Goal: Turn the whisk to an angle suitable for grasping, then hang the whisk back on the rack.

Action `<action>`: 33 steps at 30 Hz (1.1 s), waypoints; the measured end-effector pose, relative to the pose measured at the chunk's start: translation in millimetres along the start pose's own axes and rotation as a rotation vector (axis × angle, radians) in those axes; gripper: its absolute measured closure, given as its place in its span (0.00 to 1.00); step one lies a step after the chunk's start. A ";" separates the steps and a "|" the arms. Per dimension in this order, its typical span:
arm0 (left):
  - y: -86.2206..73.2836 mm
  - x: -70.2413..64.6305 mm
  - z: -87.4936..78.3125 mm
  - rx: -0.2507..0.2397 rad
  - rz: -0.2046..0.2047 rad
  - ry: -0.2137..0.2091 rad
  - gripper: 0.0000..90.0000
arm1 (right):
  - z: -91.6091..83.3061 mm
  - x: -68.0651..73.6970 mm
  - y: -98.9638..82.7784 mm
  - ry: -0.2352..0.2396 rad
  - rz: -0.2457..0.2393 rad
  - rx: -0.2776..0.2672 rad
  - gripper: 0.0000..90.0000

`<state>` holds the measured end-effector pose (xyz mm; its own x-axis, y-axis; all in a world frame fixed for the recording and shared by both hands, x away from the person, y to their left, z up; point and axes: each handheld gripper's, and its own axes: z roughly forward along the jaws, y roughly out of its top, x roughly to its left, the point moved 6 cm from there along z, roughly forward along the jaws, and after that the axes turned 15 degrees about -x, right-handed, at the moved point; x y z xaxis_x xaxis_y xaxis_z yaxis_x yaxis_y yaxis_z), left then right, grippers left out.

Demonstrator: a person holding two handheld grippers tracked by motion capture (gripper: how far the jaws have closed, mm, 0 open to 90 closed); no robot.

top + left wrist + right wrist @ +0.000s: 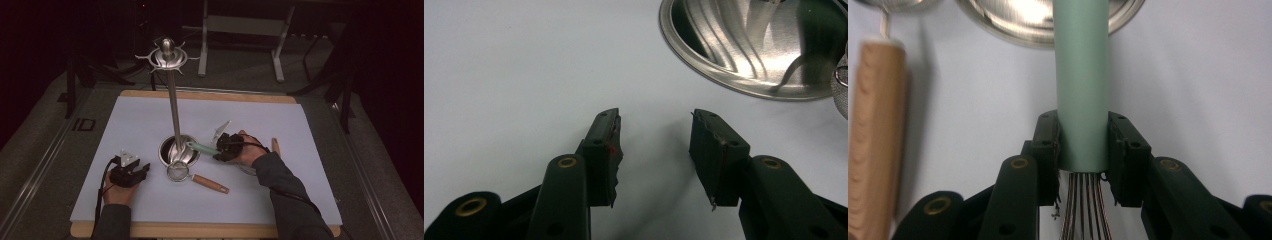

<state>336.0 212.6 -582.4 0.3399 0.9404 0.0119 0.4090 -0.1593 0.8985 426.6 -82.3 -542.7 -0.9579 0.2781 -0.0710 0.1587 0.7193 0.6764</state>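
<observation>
You are working in dim light: the pale blue rectangular table mat (150, 130) is glowing against black surroundings, glare is streaking the shiny round steel bowl (744, 50), and the blurred wooden handle (873, 135) at 9 o'clock is smearing.

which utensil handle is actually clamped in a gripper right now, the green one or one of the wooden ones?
The green whisk handle: the right gripper has both pads pressed on it, wires trailing behind. The strainer's wooden handle lies free on the mat, ungripped.

Wood-handled strainer (192, 176) beside steel stand base (170, 152).
</observation>
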 end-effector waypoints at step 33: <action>0.1 -0.1 -0.1 -0.001 0.002 0.002 0.62 | -53.9 8.3 41.4 -0.071 0.051 -0.305 0.77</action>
<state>335.8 212.5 -582.3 0.3389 0.9407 0.0145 0.4078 -0.1608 0.8988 412.4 -84.6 -475.8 -0.9296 0.3607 -0.0752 0.1168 0.4820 0.8684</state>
